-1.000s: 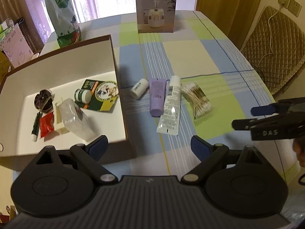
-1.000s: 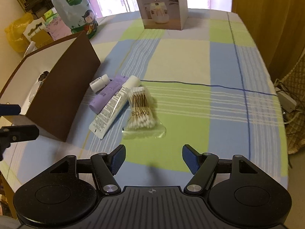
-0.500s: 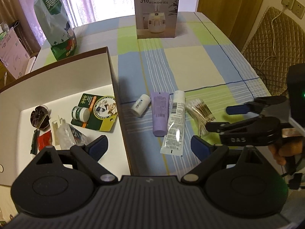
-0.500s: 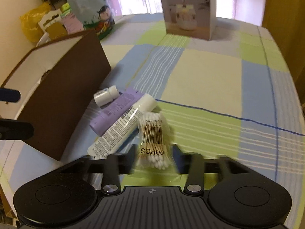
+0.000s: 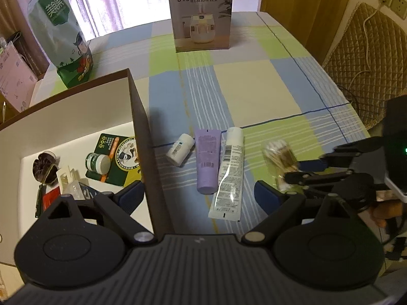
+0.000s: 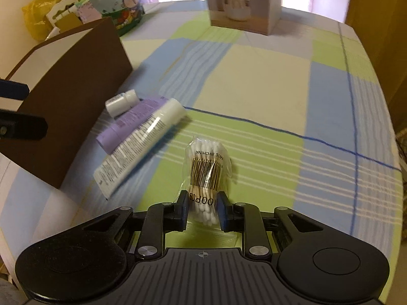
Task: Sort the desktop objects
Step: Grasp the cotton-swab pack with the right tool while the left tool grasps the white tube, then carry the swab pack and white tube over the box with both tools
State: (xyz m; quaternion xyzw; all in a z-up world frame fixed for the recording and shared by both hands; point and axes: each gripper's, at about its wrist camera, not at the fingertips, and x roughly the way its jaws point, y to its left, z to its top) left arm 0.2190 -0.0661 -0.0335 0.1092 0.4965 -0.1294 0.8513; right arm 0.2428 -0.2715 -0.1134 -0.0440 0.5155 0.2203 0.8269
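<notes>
While the right gripper clamps it near its lower end, the clear crinkly plastic bag of cotton swabs stands tilted up off the checked tablecloth.
Cotton swabs: one bag, white tips and pale wooden sticks, a barcode band round the middle; in the left wrist view it is a blur at the right gripper's blue pads.
Left gripper: jaws wide apart, nothing between them, straddling the box's near right corner.
Tubes: two soft plastic tubes lie side by side on the cloth, a matt lilac one and a glossy white one with printed text, the white one to the right.
Bottle: one small white plastic bottle lies on its side just left of the lilac tube.
Box: one open cardboard box, brown outside and white inside, at the left, holding a green card, a small green-lidded jar and other small items.
Far end: one printed humidifier carton and one green and white printed bag.
Change: half a second ago the swab bag lay flat beside the white tube with the right gripper's pads just reaching it; it is now pinched and raised, clear of the tube.
</notes>
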